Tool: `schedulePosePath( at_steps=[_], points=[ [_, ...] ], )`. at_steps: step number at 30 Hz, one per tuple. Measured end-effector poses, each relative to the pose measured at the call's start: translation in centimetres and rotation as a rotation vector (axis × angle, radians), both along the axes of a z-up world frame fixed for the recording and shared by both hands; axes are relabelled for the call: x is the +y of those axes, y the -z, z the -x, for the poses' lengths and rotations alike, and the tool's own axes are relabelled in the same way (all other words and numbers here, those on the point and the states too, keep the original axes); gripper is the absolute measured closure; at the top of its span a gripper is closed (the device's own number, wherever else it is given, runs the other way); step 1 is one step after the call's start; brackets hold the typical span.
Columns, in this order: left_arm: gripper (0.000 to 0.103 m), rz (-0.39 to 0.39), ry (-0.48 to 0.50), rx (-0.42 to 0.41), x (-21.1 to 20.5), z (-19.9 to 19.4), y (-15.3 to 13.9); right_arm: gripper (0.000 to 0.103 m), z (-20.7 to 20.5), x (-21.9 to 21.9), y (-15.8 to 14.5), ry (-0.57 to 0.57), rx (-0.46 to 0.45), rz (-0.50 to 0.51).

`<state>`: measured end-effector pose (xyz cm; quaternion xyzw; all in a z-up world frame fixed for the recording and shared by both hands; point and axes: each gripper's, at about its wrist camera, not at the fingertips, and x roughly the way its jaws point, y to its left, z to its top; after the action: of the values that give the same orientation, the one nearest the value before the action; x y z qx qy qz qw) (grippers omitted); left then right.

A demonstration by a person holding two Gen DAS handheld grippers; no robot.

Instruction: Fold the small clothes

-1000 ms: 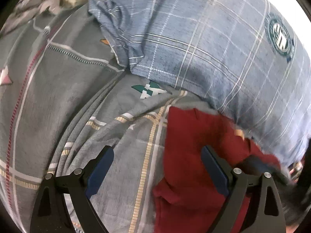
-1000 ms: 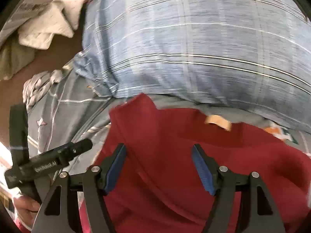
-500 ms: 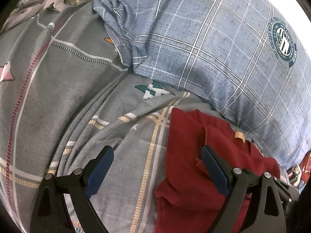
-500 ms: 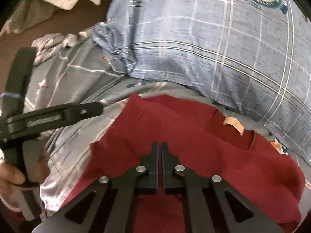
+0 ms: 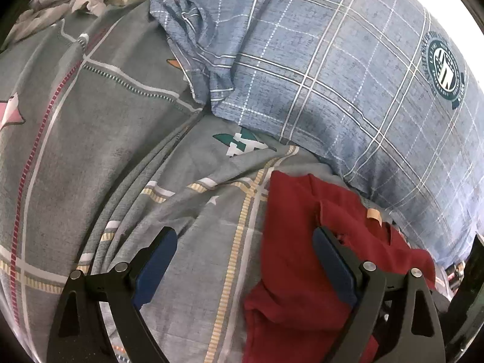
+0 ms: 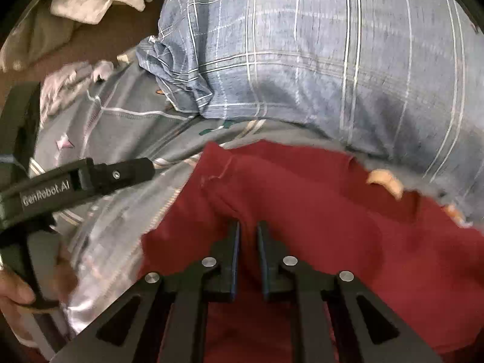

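A dark red shirt (image 5: 305, 260) with a tan neck label lies on the grey patterned bedsheet (image 5: 106, 127), against a blue plaid pillow. My left gripper (image 5: 245, 260) is open and empty, hovering over the shirt's left edge. In the right wrist view the red shirt (image 6: 348, 211) fills the foreground. My right gripper (image 6: 247, 233) is nearly closed, pinching a raised fold of the shirt between its pads. The left gripper's body (image 6: 75, 181) shows at the left, held by a hand.
The blue plaid pillow (image 5: 348, 75) with a round green emblem lies behind the shirt. Crumpled pale cloth (image 5: 60, 3) lies at the sheet's far left corner. More light clothes (image 6: 90, 0) lie on a brown surface beyond the bed.
My right gripper went from open to closed on the red shirt and has drawn up a fold. The left gripper stayed open and nearly still.
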<state>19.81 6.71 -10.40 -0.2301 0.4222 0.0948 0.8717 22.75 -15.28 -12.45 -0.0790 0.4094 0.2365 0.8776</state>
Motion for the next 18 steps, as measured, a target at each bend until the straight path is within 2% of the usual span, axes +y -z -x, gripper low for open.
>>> schedulePosePath(
  at_steps=[2, 5, 7, 10, 11, 13, 15, 17, 18],
  points=[
    [0.011, -0.001, -0.001, 0.002, 0.0, 0.0, 0.0, 0.096, 0.5, 0.1, -0.2, -0.011, 0.028, -0.041],
    [0.011, 0.004, -0.018, -0.011, 0.2, 0.1, -0.2, 0.096, 2.4, 0.8, -1.1, -0.053, 0.002, -0.049],
    [0.011, -0.004, -0.015, -0.006, -0.1, 0.0, 0.0, 0.095, 3.4, 1.4, -0.9, -0.09, 0.033, -0.08],
    [0.011, -0.024, 0.019, 0.009, -1.2, -0.2, 0.4, 0.095, 4.3, 3.0, 0.3, -0.131, 0.027, 0.043],
    [0.011, -0.031, 0.029, 0.013, -1.5, -0.3, 0.4, 0.093, 4.6, 2.6, 0.0, -0.126, 0.029, 0.043],
    [0.011, -0.045, 0.065, 0.028, -2.4, -0.6, 0.7, 0.076, 5.1, 0.0, -1.9, -0.083, 0.041, -0.026],
    [0.011, -0.055, 0.088, 0.035, -3.1, -0.7, 0.8, 0.036, 6.3, -4.3, -4.4, 0.019, -0.027, -0.068],
    [0.011, -0.069, 0.096, 0.033, -3.6, -0.8, 0.8, 0.021, 7.3, -9.8, -6.3, 0.191, -0.115, -0.058],
    [0.011, -0.074, 0.103, 0.035, -3.9, -0.8, 0.8, 0.015, 7.4, -11.8, -6.6, 0.263, -0.127, -0.042]
  ],
)
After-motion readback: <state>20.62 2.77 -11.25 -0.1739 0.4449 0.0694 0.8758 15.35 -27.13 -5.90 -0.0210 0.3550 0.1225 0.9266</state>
